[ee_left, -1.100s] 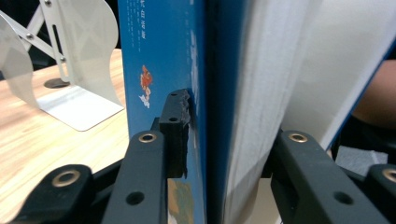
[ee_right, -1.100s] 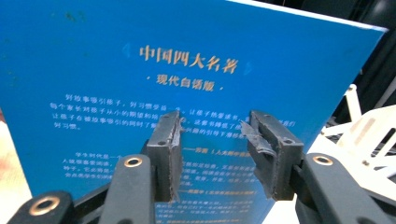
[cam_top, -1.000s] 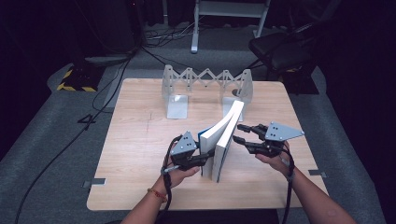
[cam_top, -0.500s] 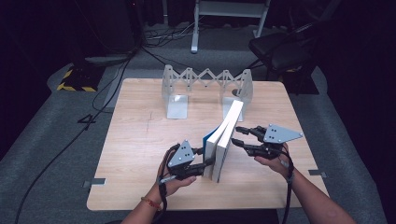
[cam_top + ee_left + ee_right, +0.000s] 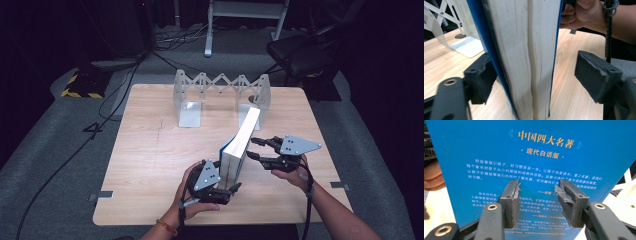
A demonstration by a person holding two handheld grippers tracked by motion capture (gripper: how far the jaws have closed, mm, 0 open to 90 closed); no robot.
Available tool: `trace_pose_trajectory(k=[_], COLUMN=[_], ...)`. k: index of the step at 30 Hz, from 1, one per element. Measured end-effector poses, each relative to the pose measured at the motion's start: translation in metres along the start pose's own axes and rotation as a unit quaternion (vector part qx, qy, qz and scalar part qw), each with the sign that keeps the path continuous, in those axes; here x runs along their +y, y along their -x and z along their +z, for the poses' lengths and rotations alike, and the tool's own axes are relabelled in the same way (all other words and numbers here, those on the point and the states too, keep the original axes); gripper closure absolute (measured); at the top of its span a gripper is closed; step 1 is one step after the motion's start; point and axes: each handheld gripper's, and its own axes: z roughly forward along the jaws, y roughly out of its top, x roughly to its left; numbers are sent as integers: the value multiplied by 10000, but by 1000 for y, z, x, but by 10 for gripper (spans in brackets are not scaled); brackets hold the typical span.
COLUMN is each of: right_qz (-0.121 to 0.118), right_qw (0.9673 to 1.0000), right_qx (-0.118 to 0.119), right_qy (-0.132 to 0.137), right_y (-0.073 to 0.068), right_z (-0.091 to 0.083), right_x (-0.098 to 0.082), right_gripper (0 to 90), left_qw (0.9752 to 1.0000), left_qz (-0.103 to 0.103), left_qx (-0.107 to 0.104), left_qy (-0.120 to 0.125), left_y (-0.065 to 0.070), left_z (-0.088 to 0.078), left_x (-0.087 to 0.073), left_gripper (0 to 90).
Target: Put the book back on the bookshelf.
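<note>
Over on the left, the left gripper (image 5: pixel 220 191) sits low at the near end of the book (image 5: pixel 241 146), jaws spread wide either side of the page block. In the left gripper view one pad looks to be brushing the blue cover while the other stands clear, so nothing is clamped. In the middle, the book stands on edge on the wooden table (image 5: pixel 150 165), leaning a touch, near the front edge and well short of the folding white rack (image 5: pixel 221 90) at the back. It's a thick, heavy paperback; the covers look glossy and likely slick, and the pages could fan or sag if pinched at one corner. Best taken across the full thickness, low down near the spine. On the right, the right gripper (image 5: pixel 256 148) faces the back cover, jaws parted, tips just beside it; whether they touch is hard to say.
</note>
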Motion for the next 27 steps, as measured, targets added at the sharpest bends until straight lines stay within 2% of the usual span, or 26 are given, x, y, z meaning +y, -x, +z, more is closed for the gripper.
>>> trace_pose_trajectory(k=[2,4,5,7,8,11,13,14,15,19,23,27], right_qz=[-5,10,41,84,91,105,127,148,148,188,230,294], right_qw=[10000,10000,9999,9998,9998,9996,9995,9994,9994,9992,9988,9971], right_qx=[9,6,1,8,11,31,49,40,40,-4,-29,33], right_qy=[-16,-81,-107,-164,-184,-257,-286,-315,-315,-356,-436,-698], right_y=[0,2,4,6,6,7,8,9,9,11,15,24], right_z=[0,2,3,5,5,8,9,10,10,10,11,9], right_x=[-1,-4,-6,-10,-11,-15,-18,-20,-20,-23,-29,-41], right_gripper=[508,501,501,500,501,502,501,501,501,493,453,380], left_qw=[10000,9997,9996,9991,9983,9961,9956,9941,9941,9945,9954,9960], left_qz=[-23,-194,-207,-214,-227,-279,-264,-363,-363,-437,-443,-399], left_qx=[52,125,190,368,535,821,888,1013,1013,937,842,804], left_qy=[27,51,50,47,95,174,167,118,118,151,130,42], left_y=[1,1,2,5,7,11,12,11,11,7,3,-2], left_z=[3,10,13,19,21,26,27,30,30,28,25,21], left_x=[-1,-4,-5,-7,-9,-13,-14,-18,-18,-20,-20,-20], left_gripper=[192,193,190,193,202,251,271,299,377,393,465,511])
